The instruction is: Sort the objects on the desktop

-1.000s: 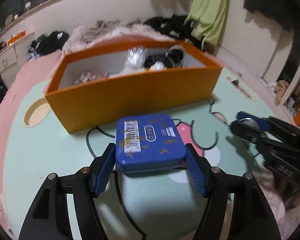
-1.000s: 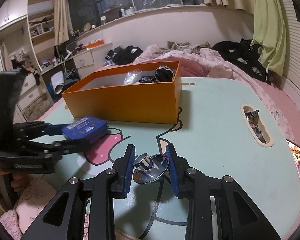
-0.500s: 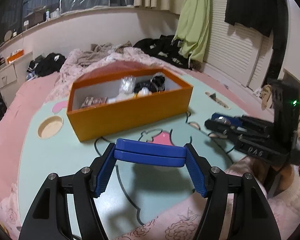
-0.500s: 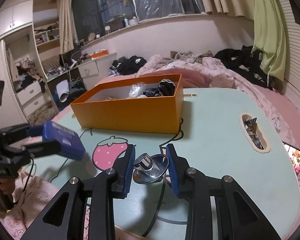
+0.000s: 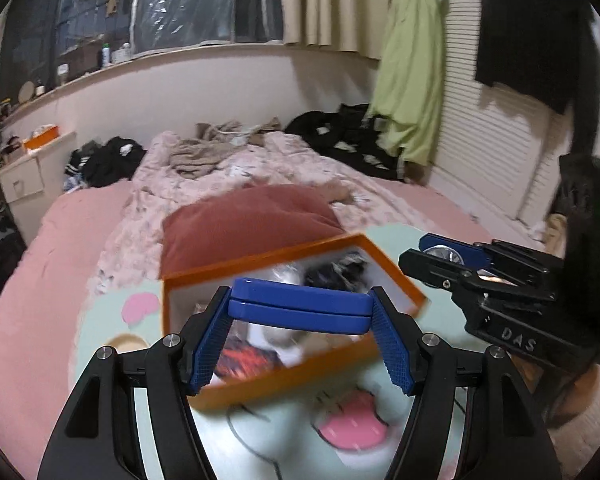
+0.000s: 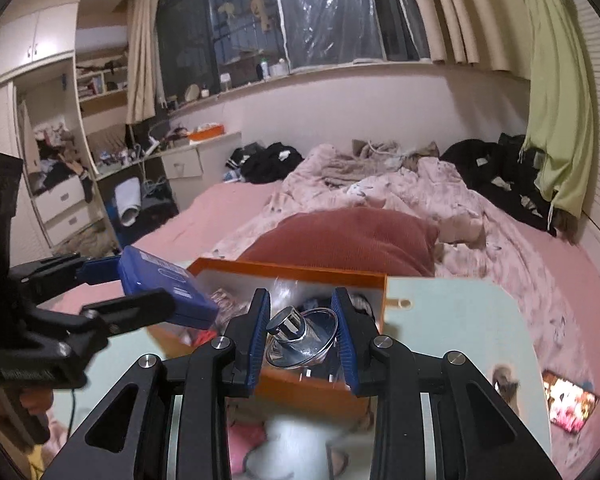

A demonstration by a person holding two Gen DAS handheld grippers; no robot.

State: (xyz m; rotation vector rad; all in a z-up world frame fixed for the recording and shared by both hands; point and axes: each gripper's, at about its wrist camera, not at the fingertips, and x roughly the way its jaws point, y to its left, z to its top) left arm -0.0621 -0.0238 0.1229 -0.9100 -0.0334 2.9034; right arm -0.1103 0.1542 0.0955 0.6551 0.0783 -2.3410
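Between your left tongs you are pinching the blue tin by its edges, held level in the air; your right tongs are gripping the chrome knob. Just ahead of and below both, the orange box is sitting open on the bench. You are carrying both over it; next, lowering and spreading each pair should drop them inside.

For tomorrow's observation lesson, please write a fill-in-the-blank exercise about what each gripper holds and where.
1. The left gripper is shut on a flat ____ tin.
2. The right gripper holds a shiny ____ object.
3. Both grippers are over an open ____ box.
4. Behind the box lies a dark ____ cushion.

Missing words: blue; metal; orange; red
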